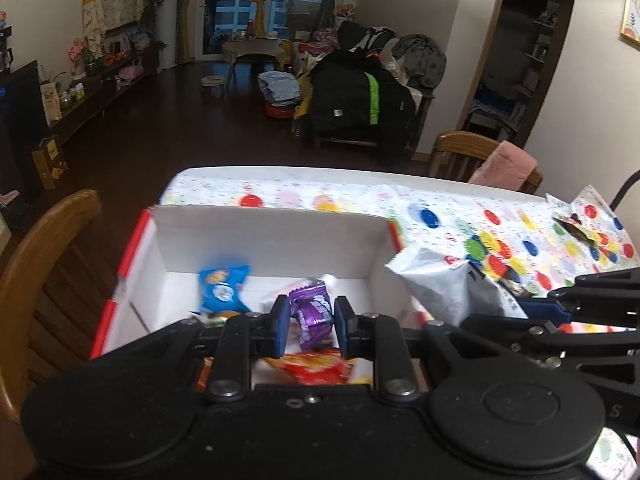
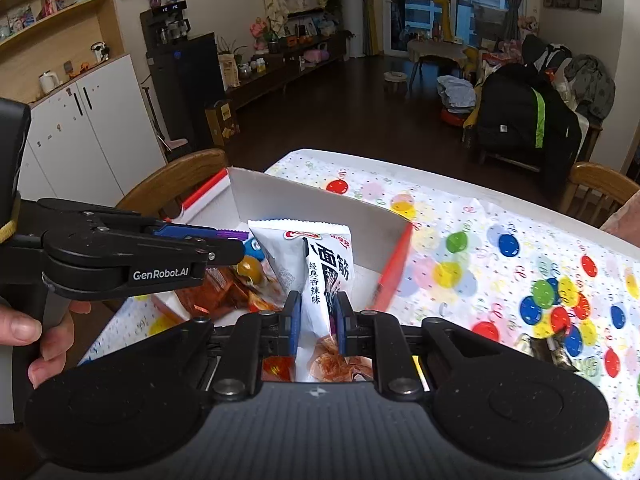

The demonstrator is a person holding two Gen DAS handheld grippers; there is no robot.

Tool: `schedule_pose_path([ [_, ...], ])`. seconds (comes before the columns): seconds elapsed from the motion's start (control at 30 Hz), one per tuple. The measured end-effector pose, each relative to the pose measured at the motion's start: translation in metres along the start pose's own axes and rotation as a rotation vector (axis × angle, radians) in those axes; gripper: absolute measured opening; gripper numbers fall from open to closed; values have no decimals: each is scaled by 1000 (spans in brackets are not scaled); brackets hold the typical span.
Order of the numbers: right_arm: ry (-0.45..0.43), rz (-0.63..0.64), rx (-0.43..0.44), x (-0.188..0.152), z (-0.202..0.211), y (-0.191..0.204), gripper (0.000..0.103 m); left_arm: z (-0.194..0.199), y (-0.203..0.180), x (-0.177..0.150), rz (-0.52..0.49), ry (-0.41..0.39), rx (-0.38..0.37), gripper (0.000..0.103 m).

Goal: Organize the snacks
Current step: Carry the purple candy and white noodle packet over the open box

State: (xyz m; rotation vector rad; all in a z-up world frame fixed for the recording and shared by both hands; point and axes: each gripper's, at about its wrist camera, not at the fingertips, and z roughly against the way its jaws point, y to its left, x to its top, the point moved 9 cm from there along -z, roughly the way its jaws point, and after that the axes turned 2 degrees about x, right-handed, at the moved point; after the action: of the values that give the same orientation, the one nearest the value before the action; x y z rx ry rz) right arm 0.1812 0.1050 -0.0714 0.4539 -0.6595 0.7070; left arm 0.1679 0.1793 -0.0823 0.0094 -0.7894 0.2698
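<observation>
My left hand-held gripper (image 1: 311, 322) pinched a purple snack packet (image 1: 313, 314) over the open white box (image 1: 272, 240), where a blue packet (image 1: 222, 286) and a red-orange packet (image 1: 316, 368) already lay. My right hand-held gripper (image 2: 316, 322) clamped a white spicy-gluten bag (image 2: 316, 264), upright, at the box's near edge.

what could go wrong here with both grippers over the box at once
The left gripper and right gripper crowd close together over the same box, so they might collide. The white packet in the right gripper stands tall and is pinched low, so it could tip onto the box wall instead of dropping inside. The purple candy sits loosely between the left fingers and may slip early.
</observation>
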Motion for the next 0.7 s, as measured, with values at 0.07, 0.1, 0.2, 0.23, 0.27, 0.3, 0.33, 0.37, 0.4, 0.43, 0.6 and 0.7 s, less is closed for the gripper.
schedule_pose_path([
  [0.07, 1, -8, -2, 5, -9, 3, 17, -4, 11, 3, 7, 6, 12, 20],
  [0.1, 3, -14, -1, 7, -13, 4, 17, -7, 17, 5, 10, 9, 17, 20],
  [0.2, 15, -24, 0, 13, -28, 8, 17, -14, 37, 9, 15, 13, 44, 20],
  [0.23, 19, -27, -1, 14, -33, 8, 17, -16, 43, 10, 17, 16, 51, 20],
  [0.27, 24, -32, -1, 16, -38, 9, 17, -19, 50, 11, 19, 20, 60, 20],
  [0.3, 29, -37, 0, 17, -44, 9, 17, -22, 57, 12, 19, 23, 70, 20],
  [0.33, 34, -40, -2, 18, -49, 10, 17, -25, 63, 12, 19, 26, 79, 20],
  [0.37, 39, -44, -5, 19, -54, 10, 17, -29, 69, 13, 20, 30, 90, 20],
  [0.4, 43, -48, -6, 20, -58, 9, 17, -33, 76, 13, 19, 34, 103, 20],
  [0.43, 48, -52, -7, 21, -64, 9, 17, -37, 82, 13, 18, 38, 114, 20],
  [0.6, 85, -46, -27, 20, -91, 12, 17, -59, 103, 11, 14, 87, 130, 20],
  [0.7, 110, -48, -42, 14, -102, 11, 17, -69, 104, 5, -8, 109, 124, 20],
])
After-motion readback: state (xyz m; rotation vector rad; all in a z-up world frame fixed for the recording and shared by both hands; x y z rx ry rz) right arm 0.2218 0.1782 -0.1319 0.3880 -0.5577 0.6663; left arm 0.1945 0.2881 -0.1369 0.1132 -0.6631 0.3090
